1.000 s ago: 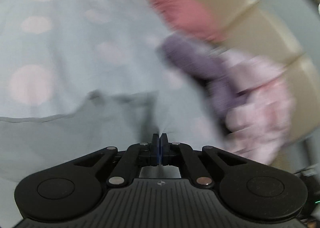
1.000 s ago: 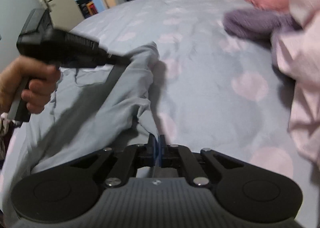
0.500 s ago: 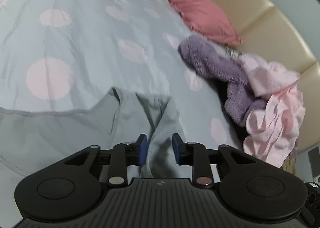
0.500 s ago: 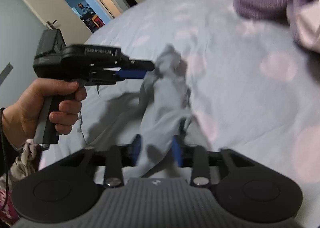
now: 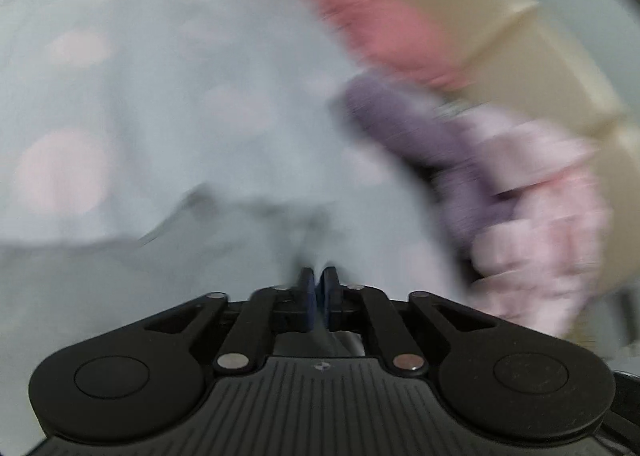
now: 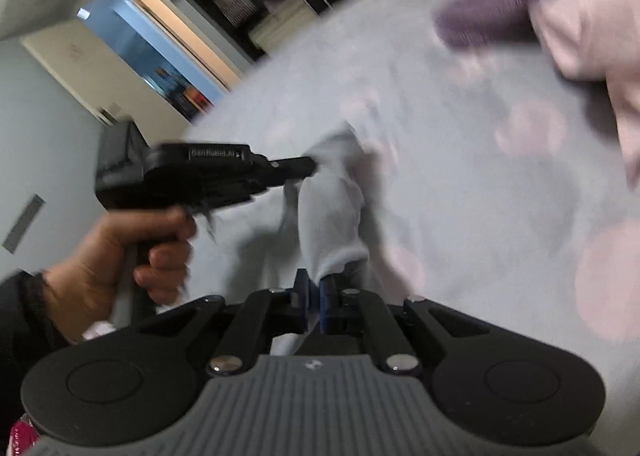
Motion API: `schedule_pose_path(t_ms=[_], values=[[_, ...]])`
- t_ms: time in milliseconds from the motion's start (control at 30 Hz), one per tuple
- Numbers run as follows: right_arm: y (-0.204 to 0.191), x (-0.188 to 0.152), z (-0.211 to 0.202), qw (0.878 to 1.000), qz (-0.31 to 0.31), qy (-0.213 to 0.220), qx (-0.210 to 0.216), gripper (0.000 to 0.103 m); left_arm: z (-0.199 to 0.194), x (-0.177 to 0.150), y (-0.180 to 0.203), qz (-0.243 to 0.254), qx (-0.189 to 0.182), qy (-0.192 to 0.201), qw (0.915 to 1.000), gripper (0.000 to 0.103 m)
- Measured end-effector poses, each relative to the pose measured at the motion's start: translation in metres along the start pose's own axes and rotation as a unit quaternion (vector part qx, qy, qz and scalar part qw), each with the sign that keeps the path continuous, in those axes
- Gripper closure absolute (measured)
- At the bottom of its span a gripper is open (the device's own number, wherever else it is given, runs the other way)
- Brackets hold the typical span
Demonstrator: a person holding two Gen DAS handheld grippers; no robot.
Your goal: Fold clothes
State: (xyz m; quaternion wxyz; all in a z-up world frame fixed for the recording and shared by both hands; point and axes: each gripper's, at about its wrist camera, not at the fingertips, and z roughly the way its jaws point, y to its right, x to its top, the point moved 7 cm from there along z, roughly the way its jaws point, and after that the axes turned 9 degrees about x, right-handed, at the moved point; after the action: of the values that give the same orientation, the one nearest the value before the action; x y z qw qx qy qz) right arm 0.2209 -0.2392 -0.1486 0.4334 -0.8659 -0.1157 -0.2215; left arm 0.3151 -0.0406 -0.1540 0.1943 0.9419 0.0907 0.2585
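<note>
Bedroom scene: your whole workspace is a pale blue bedsheet with big faded pink dots (image 5: pixel 168 68), and both views are pretty smeared with motion blur. Along the right side of the left wrist view you've got a pink pillow (image 5: pixel 372 16) up top, then a fuzzy purple garment (image 5: pixel 420 132), then a crumpled light pink garment (image 5: pixel 536 208), all against a tan padded headboard (image 5: pixel 520 40).

Your left gripper (image 5: pixel 319 292) has its blue pads pinched together on a fold of the light grey-blue cotton garment (image 5: pixel 248 224), which spreads across the lower left of that frame.

In the right wrist view, your right gripper (image 6: pixel 315 298) at bottom centre is clamped on the lower end of the same garment (image 6: pixel 332 216). The fabric hangs as a bunched strip running up to your left gripper (image 6: pixel 310 165), which bites its upper end at mid-frame. Your left hand (image 6: pixel 120 252) wraps the handle at lower left. An open doorway (image 6: pixel 160 56) sits upper left.
</note>
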Motion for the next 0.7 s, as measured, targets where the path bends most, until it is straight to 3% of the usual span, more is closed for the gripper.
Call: schedule_pose_path(t_ms=[100, 167, 200, 233, 300, 367, 467, 567, 700], values=[[-0.002, -0.009, 0.006, 1.0, -0.017, -0.018, -0.009, 0.072, -0.003, -0.003, -0.01, -0.03, -0.024, 0.016, 0.9991, 0.098], [-0.004, -0.008, 0.003, 0.999, -0.035, -0.012, -0.016, 0.071, -0.022, 0.004, -0.018, -0.053, -0.063, 0.067, 0.9943, 0.094], [-0.004, -0.003, -0.001, 0.999, -0.043, -0.007, -0.02, 0.071, -0.032, 0.008, -0.022, -0.065, -0.084, 0.093, 0.99, 0.087], [-0.004, 0.001, -0.004, 0.998, -0.05, -0.002, -0.025, 0.071, -0.04, 0.013, -0.026, -0.077, -0.091, 0.113, 0.9864, 0.078], [-0.004, 0.01, -0.011, 0.997, -0.065, 0.008, -0.034, 0.071, -0.052, 0.016, -0.037, -0.098, -0.082, 0.125, 0.9839, 0.076], [-0.004, 0.019, -0.019, 0.996, -0.079, 0.021, -0.045, 0.071, -0.061, 0.005, -0.04, -0.077, -0.073, 0.105, 0.9888, 0.076], [-0.002, 0.031, -0.028, 0.994, -0.086, 0.038, -0.049, 0.068, -0.08, -0.028, -0.037, -0.007, -0.054, 0.056, 0.997, 0.075], [-0.011, 0.026, -0.031, 0.995, -0.089, 0.025, -0.032, 0.066, -0.105, -0.069, -0.039, 0.059, -0.034, 0.015, 0.9976, 0.074], [-0.04, -0.005, -0.038, 0.994, -0.108, -0.023, 0.017, 0.066, -0.14, -0.127, -0.057, 0.061, -0.008, -0.037, 0.9974, 0.069]])
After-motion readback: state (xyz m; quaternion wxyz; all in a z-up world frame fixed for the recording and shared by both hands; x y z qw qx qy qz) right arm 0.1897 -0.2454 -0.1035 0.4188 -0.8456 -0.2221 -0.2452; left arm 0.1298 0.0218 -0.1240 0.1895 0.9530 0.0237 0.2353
